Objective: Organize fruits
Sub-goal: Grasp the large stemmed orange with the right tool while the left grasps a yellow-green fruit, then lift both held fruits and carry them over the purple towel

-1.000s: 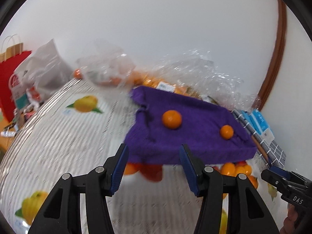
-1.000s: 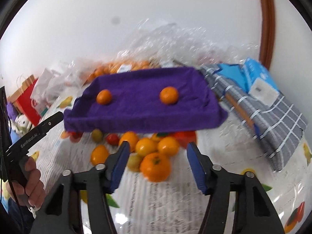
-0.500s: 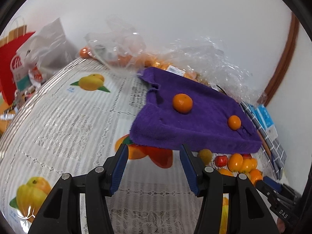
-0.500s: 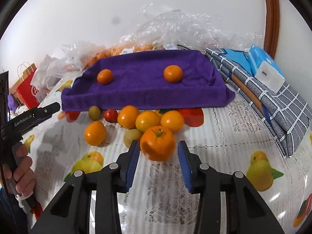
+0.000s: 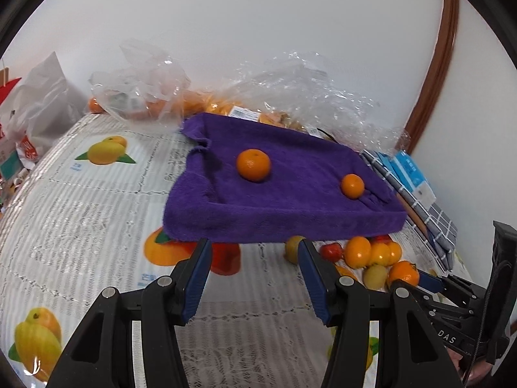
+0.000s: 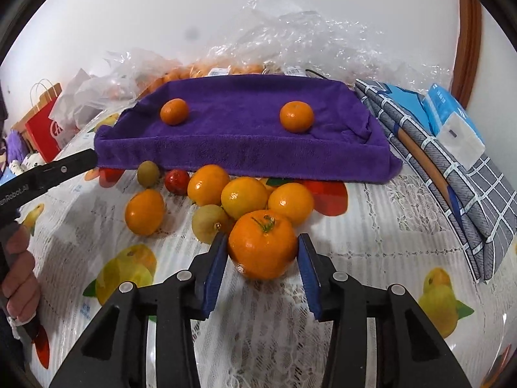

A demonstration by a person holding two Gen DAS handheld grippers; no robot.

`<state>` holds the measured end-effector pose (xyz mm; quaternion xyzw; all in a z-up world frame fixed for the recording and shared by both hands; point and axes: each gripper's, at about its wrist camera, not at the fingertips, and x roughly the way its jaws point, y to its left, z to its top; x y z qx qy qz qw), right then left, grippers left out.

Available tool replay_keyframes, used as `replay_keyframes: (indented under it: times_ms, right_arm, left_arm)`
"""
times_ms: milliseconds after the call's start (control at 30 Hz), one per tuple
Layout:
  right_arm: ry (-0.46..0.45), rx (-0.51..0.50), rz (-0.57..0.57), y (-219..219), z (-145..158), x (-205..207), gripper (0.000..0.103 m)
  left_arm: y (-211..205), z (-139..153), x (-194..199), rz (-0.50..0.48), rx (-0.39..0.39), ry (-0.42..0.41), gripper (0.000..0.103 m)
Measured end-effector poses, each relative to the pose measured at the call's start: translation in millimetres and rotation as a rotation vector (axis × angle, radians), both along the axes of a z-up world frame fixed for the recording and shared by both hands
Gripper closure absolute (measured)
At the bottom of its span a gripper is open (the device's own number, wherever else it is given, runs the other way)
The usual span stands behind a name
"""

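White wall (image 5: 258, 32) w/ brown wood trim (image 5: 442, 64); fruit-print tablecloth (image 5: 80, 210).

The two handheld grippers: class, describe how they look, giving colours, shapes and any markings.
Both the left gripper and the right gripper have black angular plastic arms with silver screws and ribbed blue finger pads. White lettering runs along the side of each body, and a black cable trails from the right one.

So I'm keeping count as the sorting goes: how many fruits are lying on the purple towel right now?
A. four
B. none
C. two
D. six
C: just two oranges lie on the purple towel, well apart from each other; the other loose fruits lie on the tablecloth in front of it.
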<state>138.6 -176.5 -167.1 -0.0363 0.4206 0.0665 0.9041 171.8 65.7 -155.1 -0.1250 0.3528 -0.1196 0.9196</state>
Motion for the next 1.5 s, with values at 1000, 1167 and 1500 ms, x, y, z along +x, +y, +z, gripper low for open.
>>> replay_keyframes:
  times_ms: [1000, 1167, 1500]
  right_arm:
    - [-0.03, 0.036, -0.091, -28.8, 5.8, -12.8, 0.06]
    - [-0.024, 0.033, -0.096, -29.6, 4.8, -12.0, 0.06]
    - [-0.064, 0.065, -0.117, -35.5, 10.2, -18.4, 0.06]
  left_arm:
    - [-62.0, -22.0, 46.1, -0.165, 0.134, 0.156, 0.065]
    - [-52.1, -21.6, 42.6, -0.185, 0.041, 0.149, 0.079]
    - [-41.0, -7.5, 29.5, -0.181, -0.053, 0.045, 0.079]
